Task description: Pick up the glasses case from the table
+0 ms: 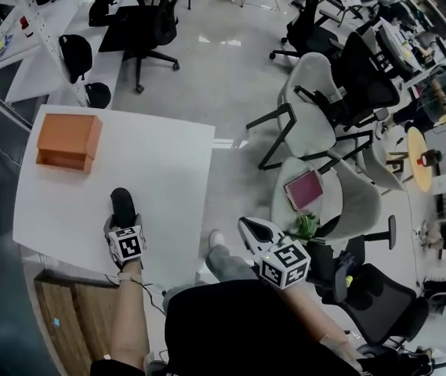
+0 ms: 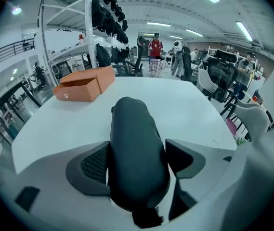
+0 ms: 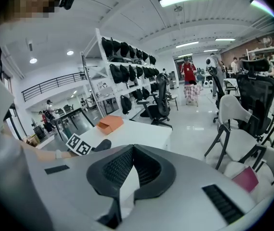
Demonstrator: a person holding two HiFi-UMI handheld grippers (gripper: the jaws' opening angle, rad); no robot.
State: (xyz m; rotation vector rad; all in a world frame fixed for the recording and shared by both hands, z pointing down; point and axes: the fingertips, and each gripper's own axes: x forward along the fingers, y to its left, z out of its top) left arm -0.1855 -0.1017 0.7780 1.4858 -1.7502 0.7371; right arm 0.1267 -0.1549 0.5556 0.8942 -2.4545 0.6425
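Note:
The black glasses case point(image 1: 121, 204) lies lengthwise near the front edge of the white table point(image 1: 160, 163). My left gripper point(image 1: 122, 224) reaches onto the table from the front. In the left gripper view its two dark pads sit against both sides of the case point(image 2: 134, 129), so the left gripper point(image 2: 137, 149) is shut on it. I cannot tell whether the case is off the table surface. My right gripper point(image 1: 246, 225) hangs off the table's right side, above the floor. Its jaws point(image 3: 133, 147) are shut with nothing between them. From there the case point(image 3: 103, 144) shows to the left.
An orange box point(image 1: 68, 141) with an open front stands at the table's far left corner point(image 2: 84, 84). To the right are white chairs point(image 1: 309, 108), one with a pink book point(image 1: 304, 189) on it. A black office chair point(image 1: 148, 22) stands behind the table.

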